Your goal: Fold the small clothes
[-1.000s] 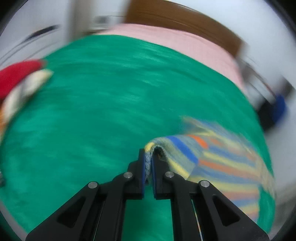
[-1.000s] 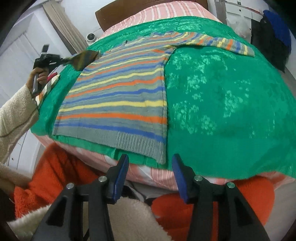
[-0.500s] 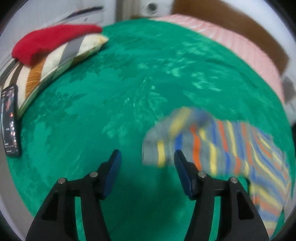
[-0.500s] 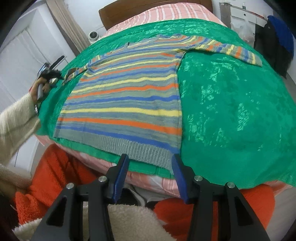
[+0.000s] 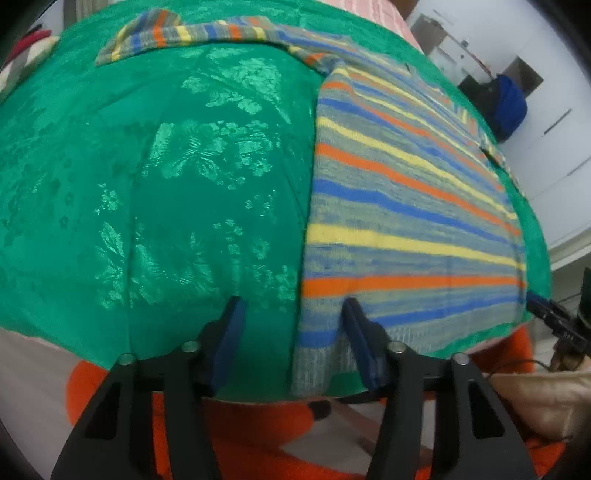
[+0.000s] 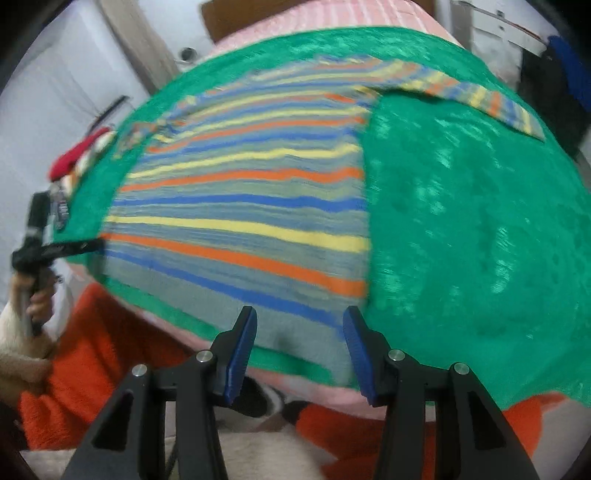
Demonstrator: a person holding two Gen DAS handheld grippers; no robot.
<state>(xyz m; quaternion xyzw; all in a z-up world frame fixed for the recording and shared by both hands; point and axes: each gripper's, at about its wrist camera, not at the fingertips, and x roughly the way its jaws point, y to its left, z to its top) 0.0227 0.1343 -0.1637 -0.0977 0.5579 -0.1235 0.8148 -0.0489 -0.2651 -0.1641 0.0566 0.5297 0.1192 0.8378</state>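
A grey knit sweater (image 5: 399,192) with blue, yellow and orange stripes lies flat on the green bedspread (image 5: 155,177), its sleeves spread sideways. One sleeve (image 5: 177,35) stretches out to the far left. My left gripper (image 5: 295,332) hangs over the sweater's near left hem corner. Its jaws are closing, the corner lies between the pads, and neither pad presses on it. My right gripper (image 6: 299,343) stands open over the sweater's (image 6: 240,206) near right hem corner, with the ribbed hem between its fingers. In the right wrist view, a hand holds the left gripper (image 6: 88,245) at the hem's other end.
A red and a striped pillow (image 6: 81,151) lie at the bed's far left corner. Pink striped sheet (image 6: 295,373) shows under the bedspread's near edge. Orange fleece (image 5: 258,435) covers the person's lap below. White furniture with a blue item (image 5: 511,99) stands to the right.
My left gripper let go of the sleeve cuff, opened, and swung back and down to the sweater's near left hem corner. My right gripper edged closer to the right hem corner.
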